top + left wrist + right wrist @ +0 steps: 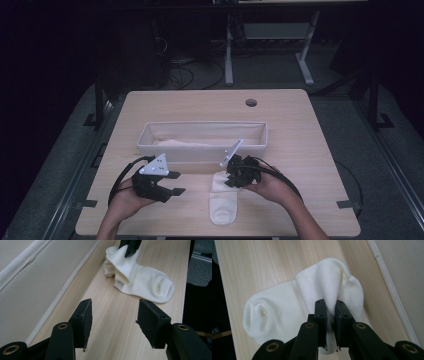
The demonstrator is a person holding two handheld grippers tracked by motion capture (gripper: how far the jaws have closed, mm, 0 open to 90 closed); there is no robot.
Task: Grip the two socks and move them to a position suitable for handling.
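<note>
Your right gripper (pixel 329 308) has its jaws clenched on the cuff of the cream cotton sock (pixel 223 200) lying on the pale wooden tabletop (pixel 310 165); lift it clear over the white fabric bin's (pixel 200 149) near wall. Left gripper (pixel 113 315) jaws stand released, empty.

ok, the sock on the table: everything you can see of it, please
The sock is cream-white, short, soft knit by the look of it. It lies flat on the wooden table, just in front of the white fabric bin, toe toward the person. The toe end is rounded and smooth; the cuff end is bunched and lifted into a fold. The right gripper is shut on that fold. The left gripper stands open beside it, not touching it.
</note>
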